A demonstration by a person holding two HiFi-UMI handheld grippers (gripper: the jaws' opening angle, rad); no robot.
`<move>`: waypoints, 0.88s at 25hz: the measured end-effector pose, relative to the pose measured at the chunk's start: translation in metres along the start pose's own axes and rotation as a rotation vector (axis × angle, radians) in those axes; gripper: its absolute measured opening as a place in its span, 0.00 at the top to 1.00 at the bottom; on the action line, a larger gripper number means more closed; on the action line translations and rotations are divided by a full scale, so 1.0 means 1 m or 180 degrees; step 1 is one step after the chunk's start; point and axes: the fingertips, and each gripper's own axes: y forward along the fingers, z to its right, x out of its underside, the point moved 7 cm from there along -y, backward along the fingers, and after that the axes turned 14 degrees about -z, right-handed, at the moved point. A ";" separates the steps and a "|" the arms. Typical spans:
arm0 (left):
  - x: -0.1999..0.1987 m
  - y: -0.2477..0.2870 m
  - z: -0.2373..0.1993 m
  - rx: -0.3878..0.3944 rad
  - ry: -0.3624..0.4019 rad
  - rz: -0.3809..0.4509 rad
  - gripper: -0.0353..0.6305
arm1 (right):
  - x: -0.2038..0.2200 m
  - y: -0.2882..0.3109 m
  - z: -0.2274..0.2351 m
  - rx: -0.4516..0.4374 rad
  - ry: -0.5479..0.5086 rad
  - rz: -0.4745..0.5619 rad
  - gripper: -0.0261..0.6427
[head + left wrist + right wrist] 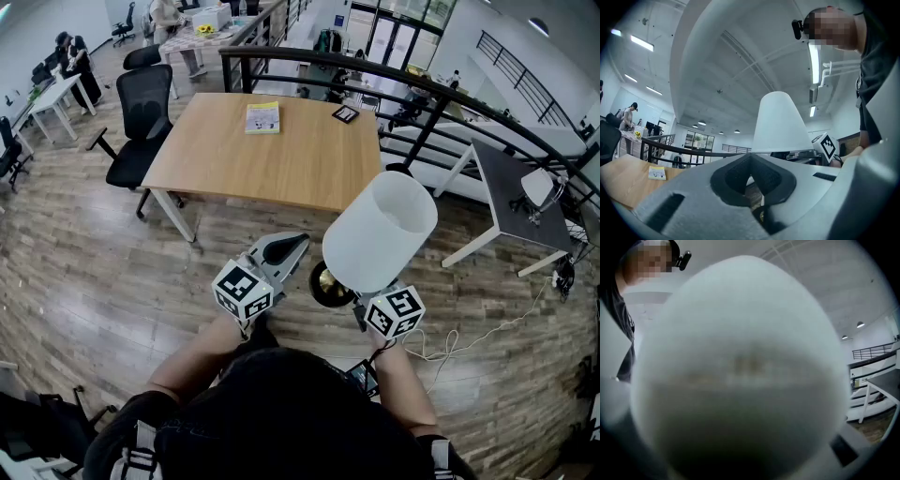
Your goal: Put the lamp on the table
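Carrying the lamp (380, 230) above the floor, just short of the table (216, 159), we grasp it with the right gripper (373, 302), seemingly at the stem. The left gripper (292, 247) is clenched and empty. The shade looks light and crushable, so the stem seems the safest hold.

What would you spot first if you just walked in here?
The big white lamp, tilted in the air in the right gripper's jaws, right in the middle. Just beyond it stands a light wooden table with a yellow book on it. The left gripper, jaws shut and empty, sits beside the lamp's base.
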 end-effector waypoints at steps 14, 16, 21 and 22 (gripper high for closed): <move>-0.005 0.005 -0.007 -0.0027 0.0051 0.0025 0.94 | -0.005 0.005 0.004 0.0069 -0.0038 0.0064 0.76; -0.006 0.005 -0.013 -0.0040 0.0036 0.0023 0.94 | -0.009 0.011 0.005 0.0074 -0.0053 0.0055 0.76; -0.004 0.005 -0.036 -0.0056 -0.0008 0.0026 0.94 | -0.015 0.035 0.008 0.0059 -0.0041 0.0021 0.76; -0.003 0.005 -0.042 -0.0057 -0.0015 0.0026 0.94 | -0.016 0.040 0.008 0.0055 -0.0033 0.0016 0.76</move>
